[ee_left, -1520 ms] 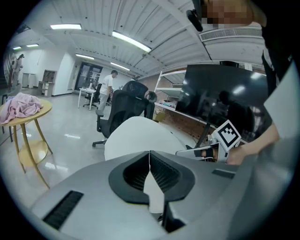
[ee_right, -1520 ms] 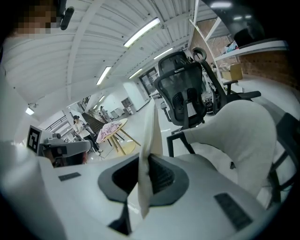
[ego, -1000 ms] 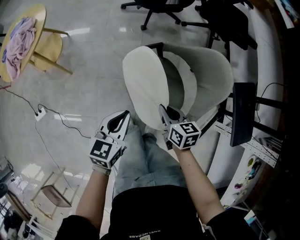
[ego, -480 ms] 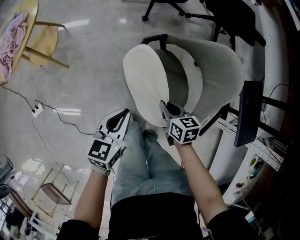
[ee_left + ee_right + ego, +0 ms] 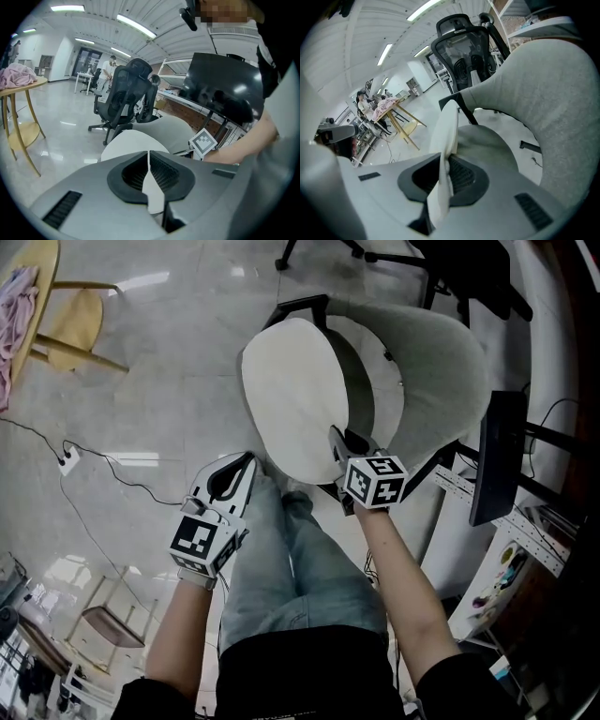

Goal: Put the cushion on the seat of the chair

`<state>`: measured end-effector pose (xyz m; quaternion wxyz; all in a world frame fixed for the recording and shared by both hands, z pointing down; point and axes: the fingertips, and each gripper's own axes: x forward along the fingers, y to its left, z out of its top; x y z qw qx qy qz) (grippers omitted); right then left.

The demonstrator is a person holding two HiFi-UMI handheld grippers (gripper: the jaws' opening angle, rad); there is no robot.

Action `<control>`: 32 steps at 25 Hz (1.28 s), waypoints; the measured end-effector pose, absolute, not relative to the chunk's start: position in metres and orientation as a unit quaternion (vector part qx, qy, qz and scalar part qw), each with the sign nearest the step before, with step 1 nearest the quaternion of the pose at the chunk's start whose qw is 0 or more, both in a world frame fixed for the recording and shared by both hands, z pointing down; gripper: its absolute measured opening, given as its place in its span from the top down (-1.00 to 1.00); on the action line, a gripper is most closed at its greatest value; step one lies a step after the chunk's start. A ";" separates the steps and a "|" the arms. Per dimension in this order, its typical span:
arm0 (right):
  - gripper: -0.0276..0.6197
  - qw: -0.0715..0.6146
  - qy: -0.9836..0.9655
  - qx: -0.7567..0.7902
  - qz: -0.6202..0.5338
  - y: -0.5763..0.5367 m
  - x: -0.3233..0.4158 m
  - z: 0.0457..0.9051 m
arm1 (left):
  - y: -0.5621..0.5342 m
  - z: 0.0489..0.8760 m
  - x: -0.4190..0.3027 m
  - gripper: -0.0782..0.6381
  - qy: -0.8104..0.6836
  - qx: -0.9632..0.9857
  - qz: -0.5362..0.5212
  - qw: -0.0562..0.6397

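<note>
Since the earlier frame the cushion (image 5: 291, 399) has sunk closer to the chair (image 5: 441, 362), and both claws have come down with it. The pale oval cushion stands on edge over the front of the chair, tilted and not yet lying on the seat (image 5: 384, 395). The right claw (image 5: 339, 442) is clamped on the cushion's rim on the side facing the chair's back. The left claw (image 5: 246, 463), at the side away from the chair, appears closed on the thin near edge. The cushion is probably light and soft, yet stiff enough to keep its outline. The flat rim seems the best hold, one grip on each side to stop sagging.
</note>
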<state>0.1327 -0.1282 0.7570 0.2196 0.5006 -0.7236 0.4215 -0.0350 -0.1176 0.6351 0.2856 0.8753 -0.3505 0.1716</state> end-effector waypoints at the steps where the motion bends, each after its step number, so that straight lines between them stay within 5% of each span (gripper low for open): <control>1: 0.78 0.222 -0.722 0.502 0.421 -0.128 0.135 0.759 | -0.118 0.636 -0.034 0.75 -0.348 0.876 0.172 0.286; 32: 0.71 0.311 -0.646 0.539 0.441 -0.144 0.218 0.868 | -0.117 0.664 -0.013 0.75 -0.318 0.875 0.190 0.313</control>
